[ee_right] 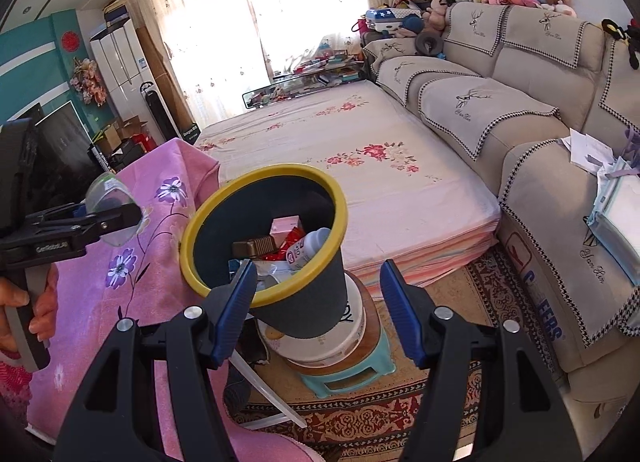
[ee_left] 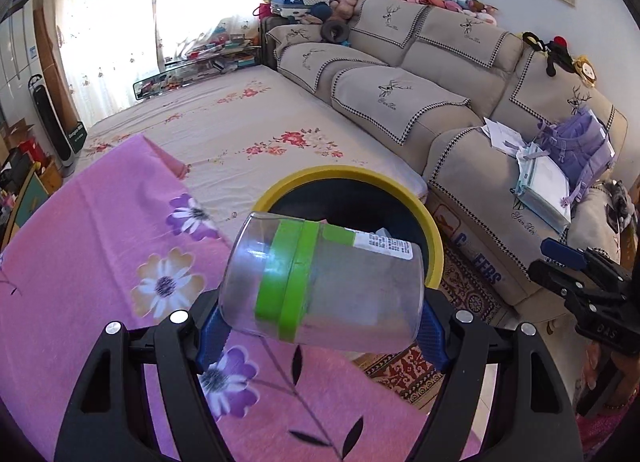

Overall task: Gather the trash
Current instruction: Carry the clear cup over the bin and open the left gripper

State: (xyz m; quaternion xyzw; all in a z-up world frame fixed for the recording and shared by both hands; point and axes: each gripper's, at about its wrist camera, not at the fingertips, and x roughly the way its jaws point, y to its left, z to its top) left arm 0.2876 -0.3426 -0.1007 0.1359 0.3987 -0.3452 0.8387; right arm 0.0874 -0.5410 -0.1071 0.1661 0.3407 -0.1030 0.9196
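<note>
My left claw (ee_left: 320,322) is clamped on a clear plastic jar (ee_left: 320,282) with a green band, pads on both ends. Jar lies sideways, long axis running pad to pad across the claw, slightly tilted, left end higher. It sits right between the fingertips, just short of the yellow-rimmed bin (ee_left: 432,238) ahead. My right claw (ee_right: 316,302) is released, nothing gripped; the bin (ee_right: 304,302) stands between and just beyond its blue pads (ee_right: 240,302), tilted, already holding trash. Bin rests on a white tub (ee_right: 352,326), on a teal stool (ee_right: 352,378).
</note>
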